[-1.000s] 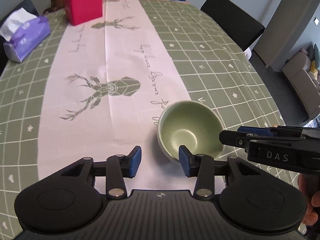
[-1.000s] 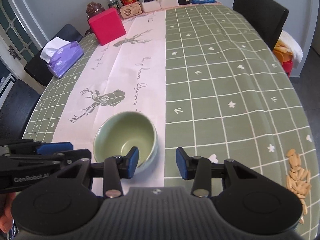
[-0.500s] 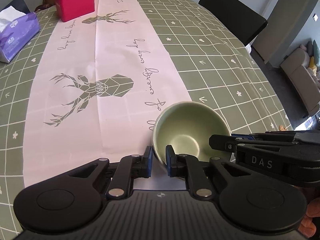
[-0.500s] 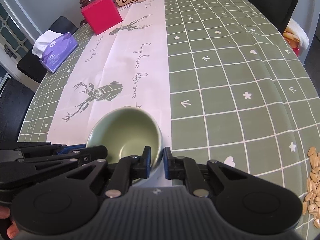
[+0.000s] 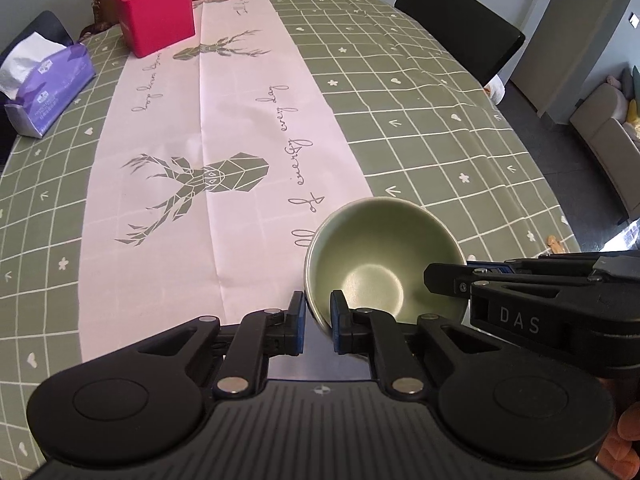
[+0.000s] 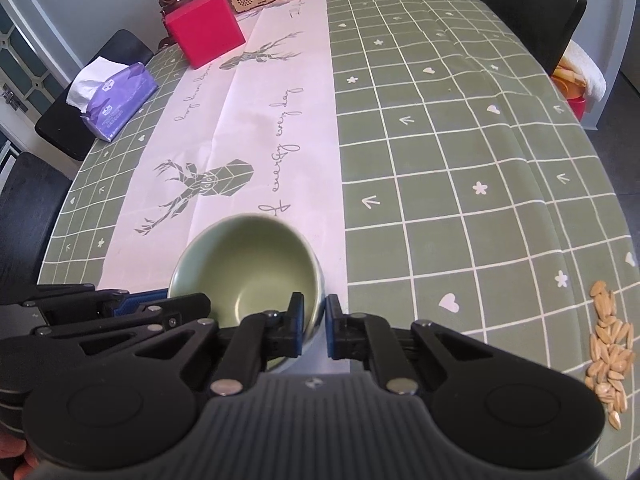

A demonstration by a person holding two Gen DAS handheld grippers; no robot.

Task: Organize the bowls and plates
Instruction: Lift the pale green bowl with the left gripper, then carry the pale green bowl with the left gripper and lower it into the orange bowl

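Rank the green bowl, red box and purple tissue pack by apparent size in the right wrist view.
1. green bowl, largest, though it is closest to the camera.
2. and 3. red box and purple tissue pack look alike; not ranked.

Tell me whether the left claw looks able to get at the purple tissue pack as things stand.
Probably not yet: the left claw is shut on the green bowl, which the right claw also grips. The tissue pack lies unobstructed at the table's far left edge.

L+R wrist cams | steep down, close | share bowl [image 5: 384, 264], tablecloth [image 5: 420, 120]
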